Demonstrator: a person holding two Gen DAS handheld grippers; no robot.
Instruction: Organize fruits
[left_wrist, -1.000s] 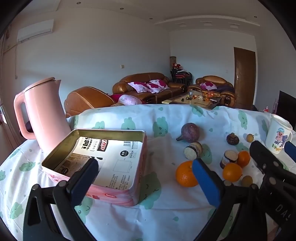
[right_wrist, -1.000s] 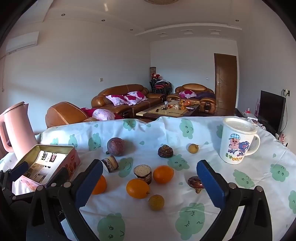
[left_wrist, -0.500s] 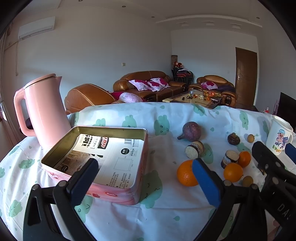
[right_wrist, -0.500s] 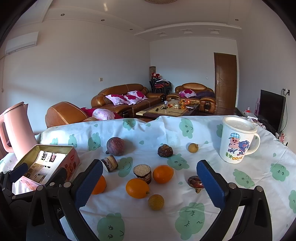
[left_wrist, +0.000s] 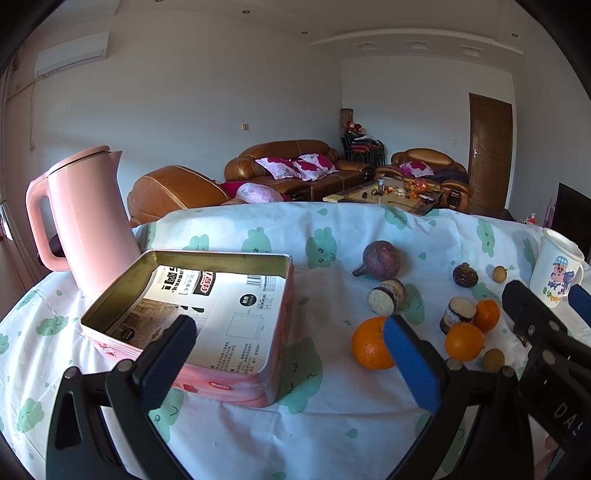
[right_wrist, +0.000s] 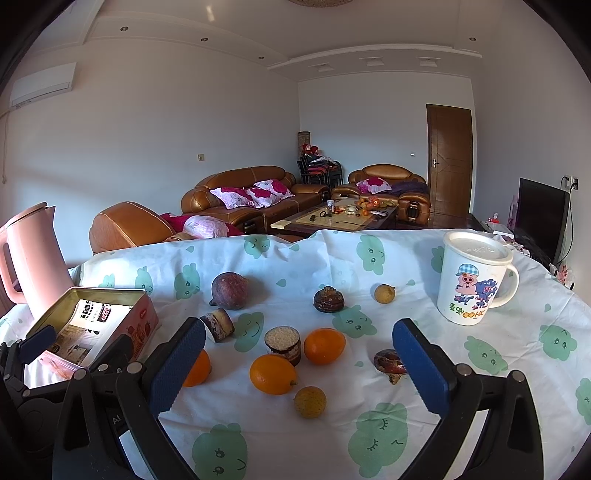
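Orange fruits are scattered on the counter (right_wrist: 424, 387), right of a tin (left_wrist: 207, 314) that stands empty beside a kettle (left_wrist: 85, 221). Three oranges (right_wrist: 273, 373) are grouped near cut pieces (right_wrist: 282, 341); a purple fruit (right_wrist: 229, 290) lies behind them and a mug (right_wrist: 472, 280) farther right. The left hand-held gripper (left_wrist: 288, 354) is held spread before the tin, empty. The right hand-held gripper (right_wrist: 299, 369) is likewise spread, with nothing gripped.

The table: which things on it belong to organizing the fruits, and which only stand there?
For the job: three oranges, purple round fruit, two small yellow fruits, open pink tin, both open grippers, left and right.

Just there: pink kettle, cartoon mug.
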